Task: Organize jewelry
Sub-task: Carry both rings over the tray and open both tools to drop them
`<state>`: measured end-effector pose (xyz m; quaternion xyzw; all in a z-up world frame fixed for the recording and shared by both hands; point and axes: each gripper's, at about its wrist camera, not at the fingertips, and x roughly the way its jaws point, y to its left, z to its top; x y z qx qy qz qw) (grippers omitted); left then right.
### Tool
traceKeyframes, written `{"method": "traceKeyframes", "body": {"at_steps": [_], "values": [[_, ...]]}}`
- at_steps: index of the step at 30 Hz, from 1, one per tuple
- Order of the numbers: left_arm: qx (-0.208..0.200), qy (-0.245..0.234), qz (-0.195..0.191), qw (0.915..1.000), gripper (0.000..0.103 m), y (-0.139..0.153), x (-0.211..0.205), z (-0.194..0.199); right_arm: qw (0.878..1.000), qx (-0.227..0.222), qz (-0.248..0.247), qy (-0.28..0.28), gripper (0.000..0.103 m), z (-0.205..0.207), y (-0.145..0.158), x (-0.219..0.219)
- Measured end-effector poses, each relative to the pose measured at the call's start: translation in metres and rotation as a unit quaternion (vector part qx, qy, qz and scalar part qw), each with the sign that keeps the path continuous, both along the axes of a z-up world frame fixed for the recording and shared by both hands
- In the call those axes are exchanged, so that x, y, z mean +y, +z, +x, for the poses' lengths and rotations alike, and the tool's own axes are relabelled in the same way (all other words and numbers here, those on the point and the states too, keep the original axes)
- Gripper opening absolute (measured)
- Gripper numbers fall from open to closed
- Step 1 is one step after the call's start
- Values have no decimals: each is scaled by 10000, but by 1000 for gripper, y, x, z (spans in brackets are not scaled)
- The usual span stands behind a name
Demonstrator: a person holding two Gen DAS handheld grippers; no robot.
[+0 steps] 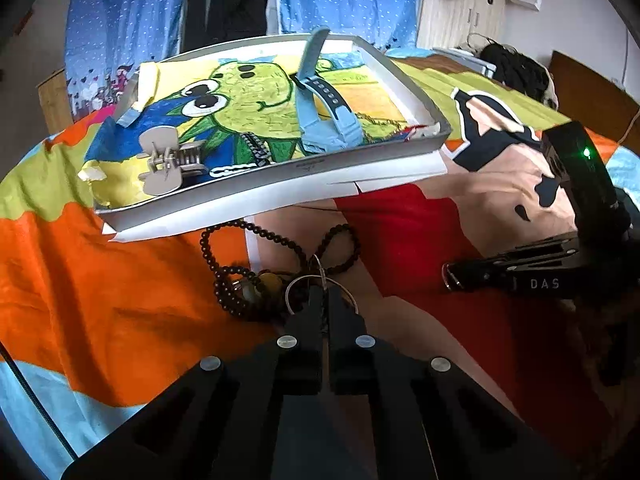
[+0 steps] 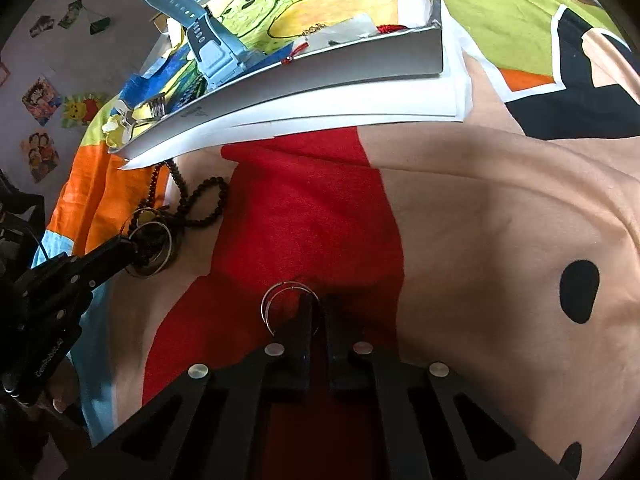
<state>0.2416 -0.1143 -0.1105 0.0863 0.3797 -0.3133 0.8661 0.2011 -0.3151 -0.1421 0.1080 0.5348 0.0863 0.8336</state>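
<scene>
A shallow white tray [image 1: 320, 166] lined with a cartoon dinosaur drawing lies on the bedspread. It holds a light blue watch [image 1: 320, 120], a beige hair claw [image 1: 168, 158] and a dark chain [image 1: 256, 152]. In front of it lies a dark bead necklace [image 1: 224, 276]. My left gripper [image 1: 325, 292] is shut on a thin silver hoop [image 1: 316, 280] next to the beads; the right wrist view shows it [image 2: 124, 246] there too. My right gripper [image 2: 318, 304] is shut on another silver hoop [image 2: 269, 304] just above the red cloth; the left wrist view shows it [image 1: 452, 276] at right.
The bright bedspread [image 1: 120, 300] covers the whole bed. A black bundle [image 1: 516, 68] lies at the far right of the bed by a wooden headboard. Blue curtains [image 1: 128, 12] hang behind the tray. Stickers [image 2: 40, 100] dot the wall at left.
</scene>
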Motion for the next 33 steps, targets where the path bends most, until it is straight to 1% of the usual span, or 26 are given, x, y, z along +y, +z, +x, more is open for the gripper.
{"method": "traceKeyframes", "body": {"at_steps": [4,9,11,14,18,21,24,26,28,30,33], "values": [[-42,254,-222,9994,0,17,10,-7,9997,-184,177,59,5,-1,8,4],[7,621,-706,9956,0,48,31,-20,9966,-740,281,233,5,-10,33,10],[-7,720,-811,9941,0,59,37,-26,9947,-929,360,260,5,-14,42,11],[-7,836,-874,9927,0,72,41,-34,9911,-1217,454,283,5,-18,55,12],[-131,908,-795,9926,0,86,36,-42,9835,-1696,553,295,5,-25,73,11],[-182,983,-908,9908,0,101,28,-41,9767,-2060,552,234,5,-23,85,10],[-351,1051,-914,9896,0,115,21,-32,9698,-2354,631,8,5,-16,94,2],[-473,1130,-948,9879,0,127,15,-20,9645,-2568,601,-122,5,-10,99,-5],[-576,1236,-999,9856,0,135,12,-4,9584,-2793,512,-281,5,5,104,-9],[-676,1370,-1059,9826,0,141,8,18,9540,-2933,487,-388,5,18,108,-15],[-722,1484,-1122,9799,0,138,6,48,9495,-3067,394,-532,5,42,109,-20]]}}
